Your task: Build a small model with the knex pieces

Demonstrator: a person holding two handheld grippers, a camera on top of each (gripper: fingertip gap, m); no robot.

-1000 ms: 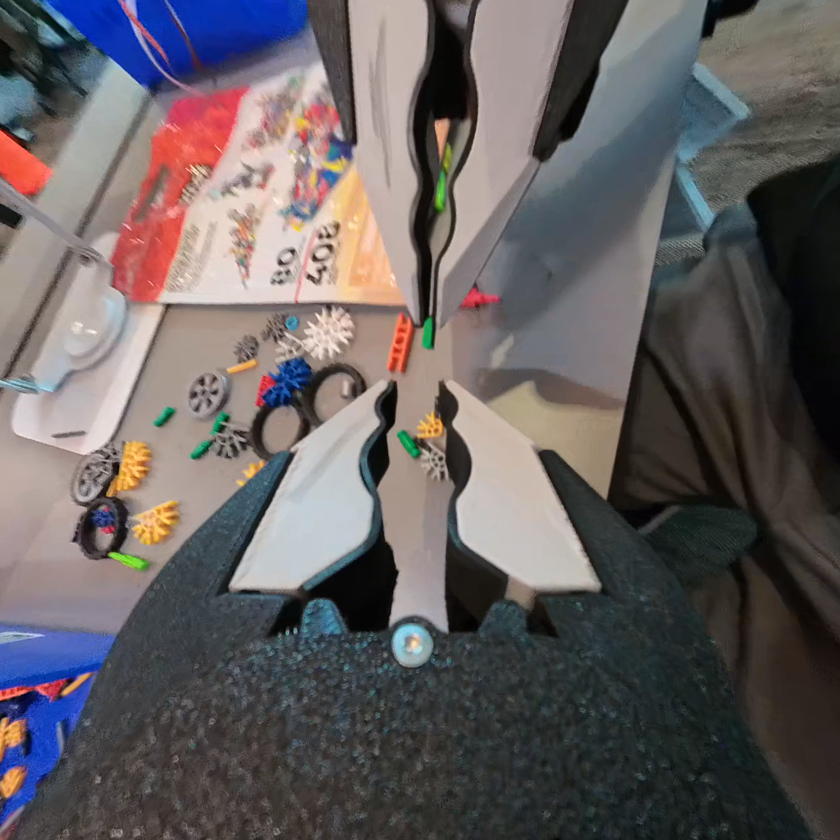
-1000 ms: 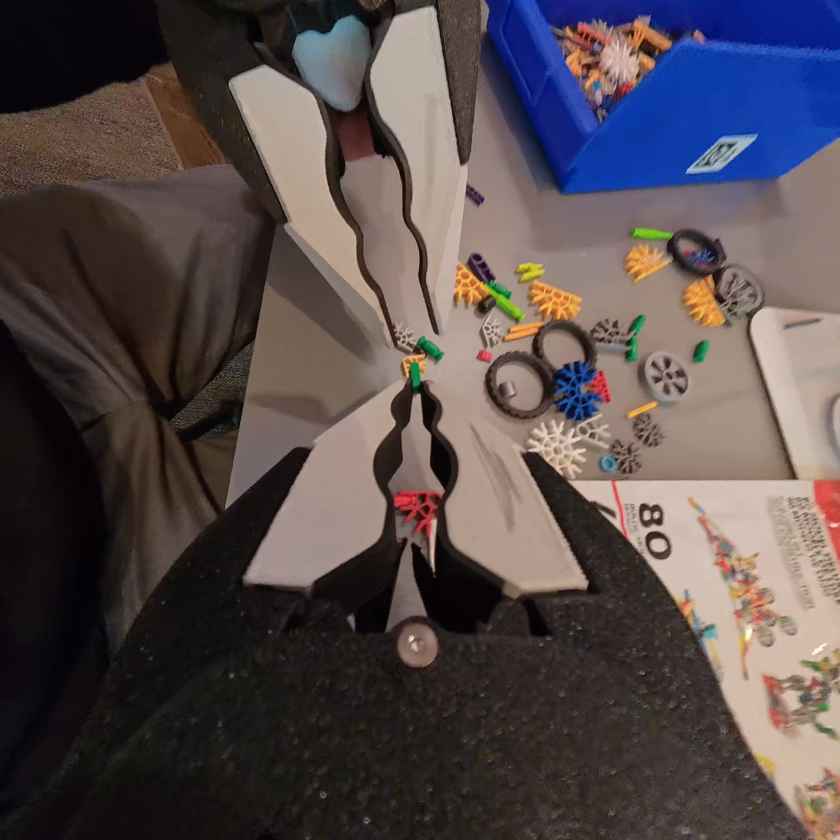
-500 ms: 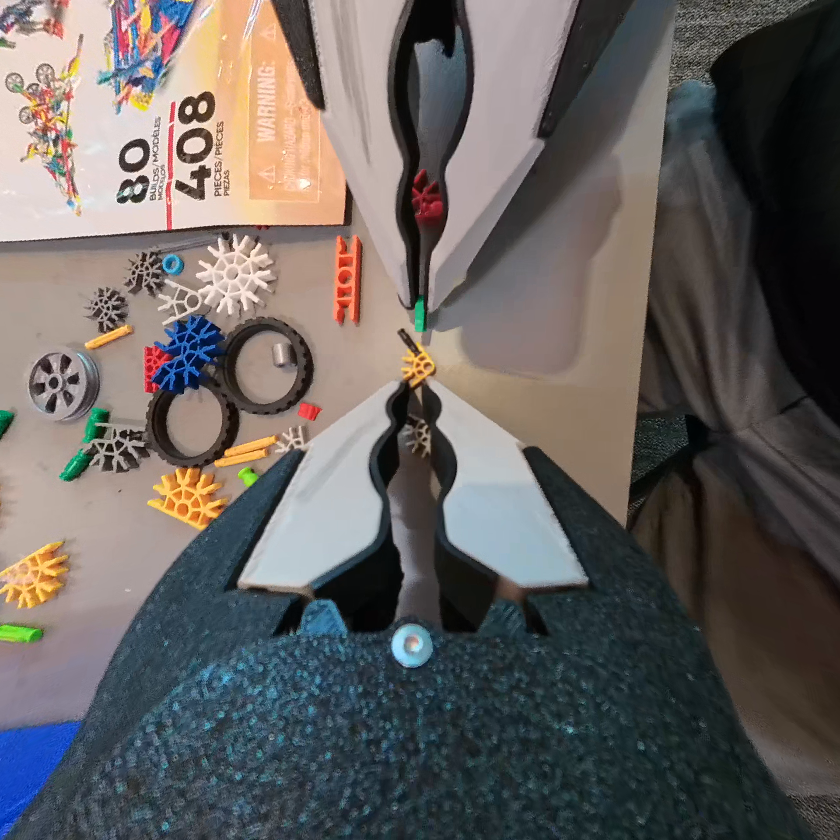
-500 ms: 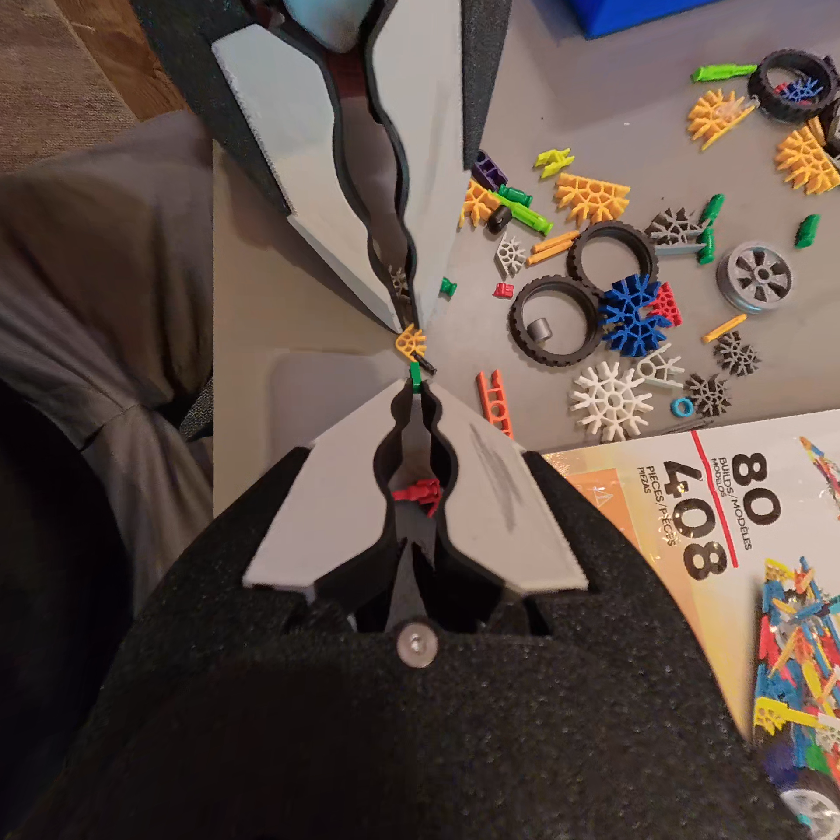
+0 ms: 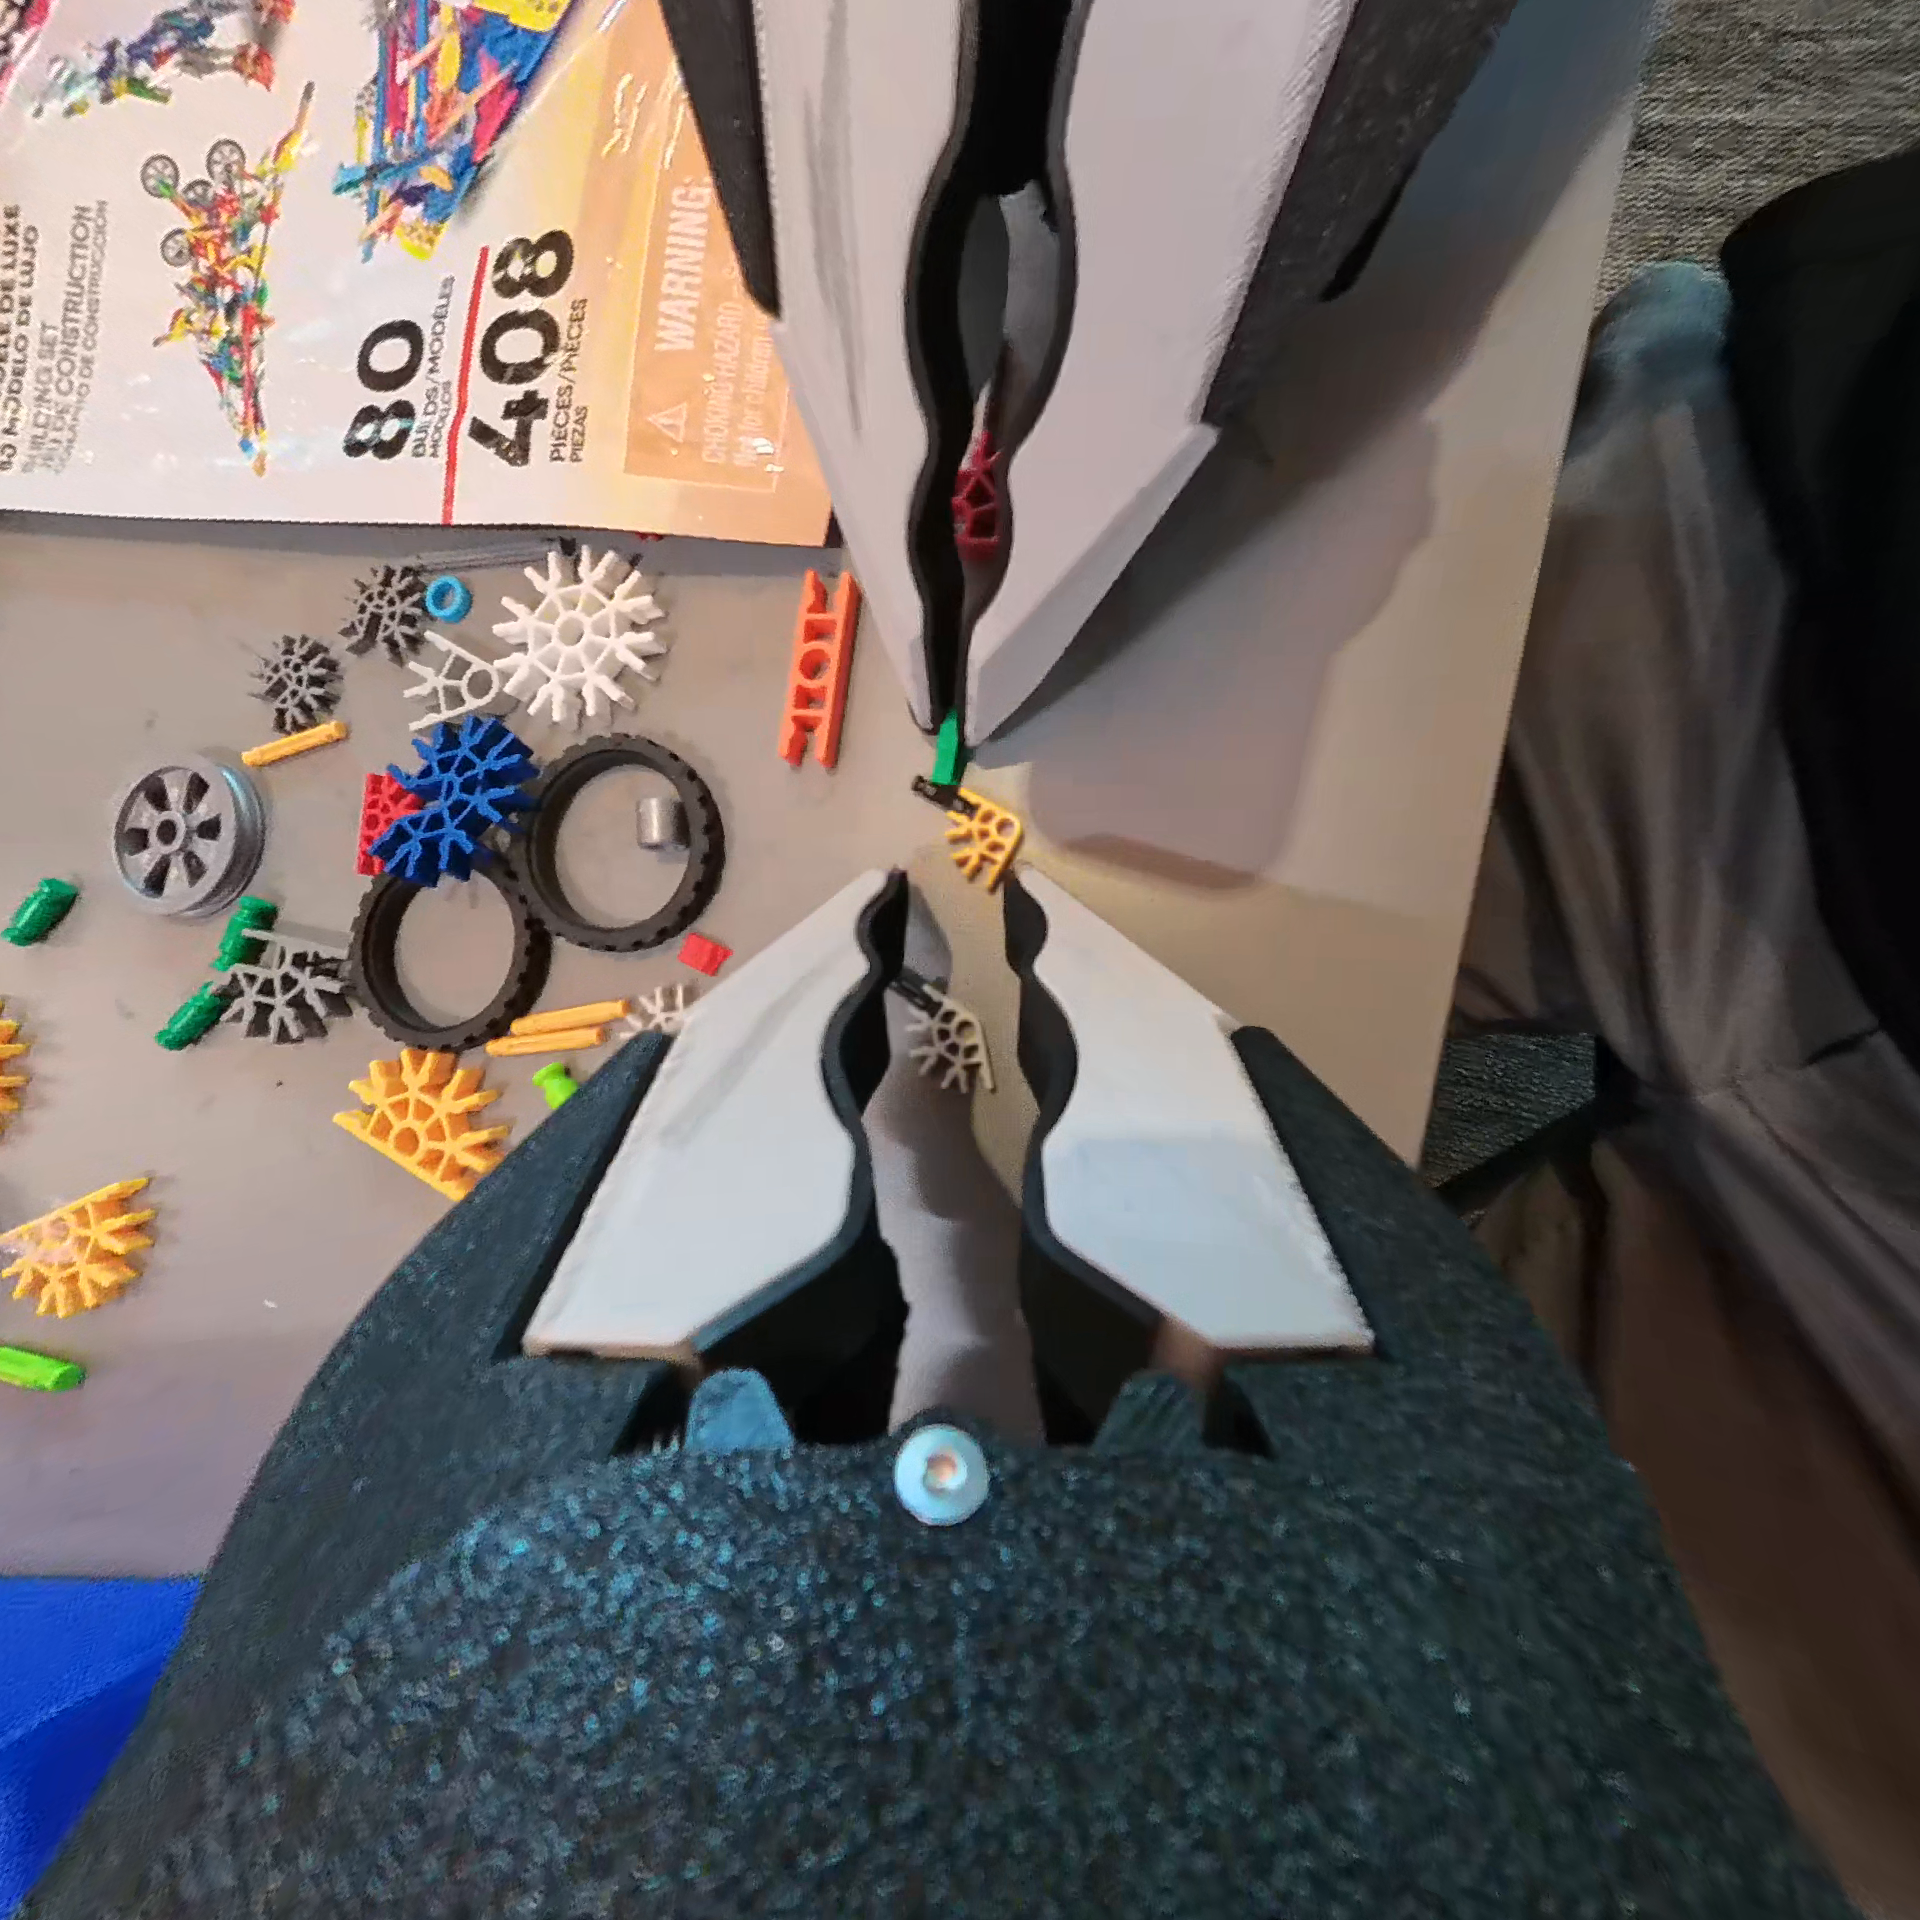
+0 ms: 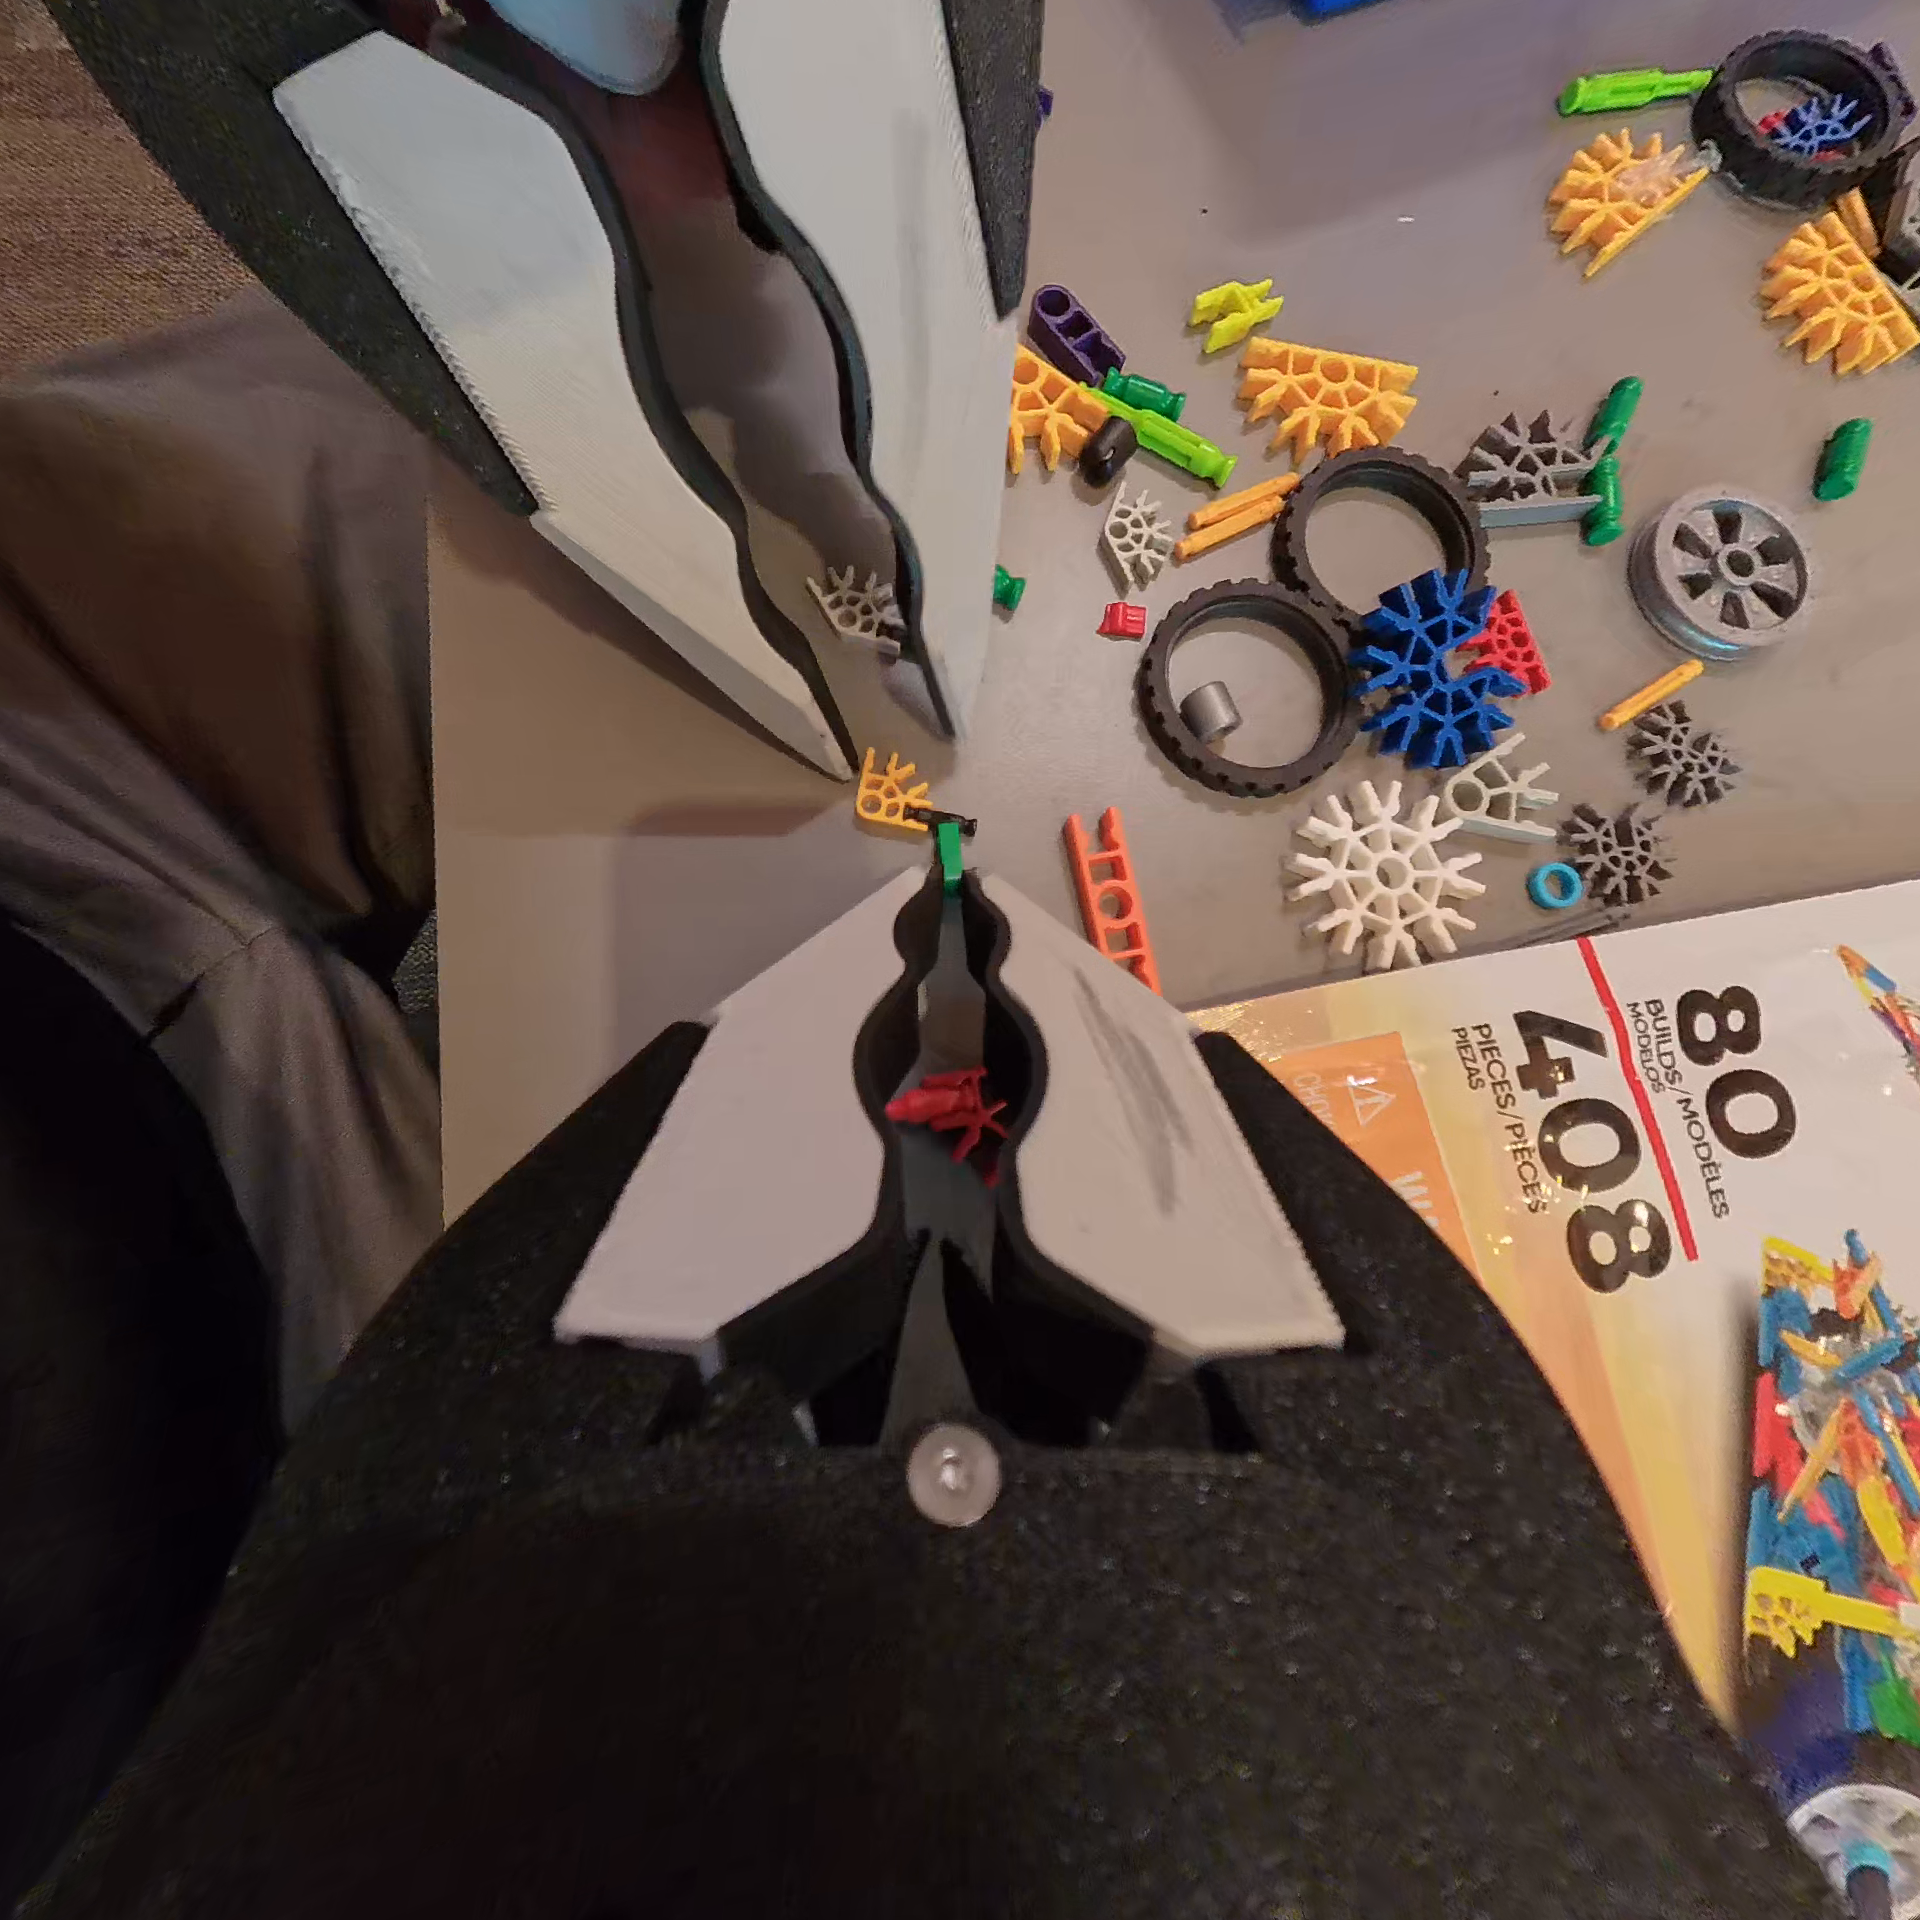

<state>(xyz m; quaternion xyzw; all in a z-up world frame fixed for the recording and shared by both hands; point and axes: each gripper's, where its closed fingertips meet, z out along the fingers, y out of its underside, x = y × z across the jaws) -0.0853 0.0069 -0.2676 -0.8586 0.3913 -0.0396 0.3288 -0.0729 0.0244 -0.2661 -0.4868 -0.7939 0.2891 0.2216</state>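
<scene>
**Green rod pinched at the tip, yellow connector loose beneath**

The right tool is pressed together on a short green rod, of which only the end shows past the fingertips; a red connector is lodged farther back between the fingers. The left tool is spread and holds nothing. Just ahead of it a small yellow connector, with a black piece at its corner, lies close to the rod's end near the edge of the surface. A grey connector lies between the left fingers.

The rod is gripped by very little of its length, so it could be twisted out or pushed back into the gap if pressed off-axis. The yellow connector appears unheld, so it could be slid toward the edge. An orange ladder piece and black tyres lie nearby.
</scene>
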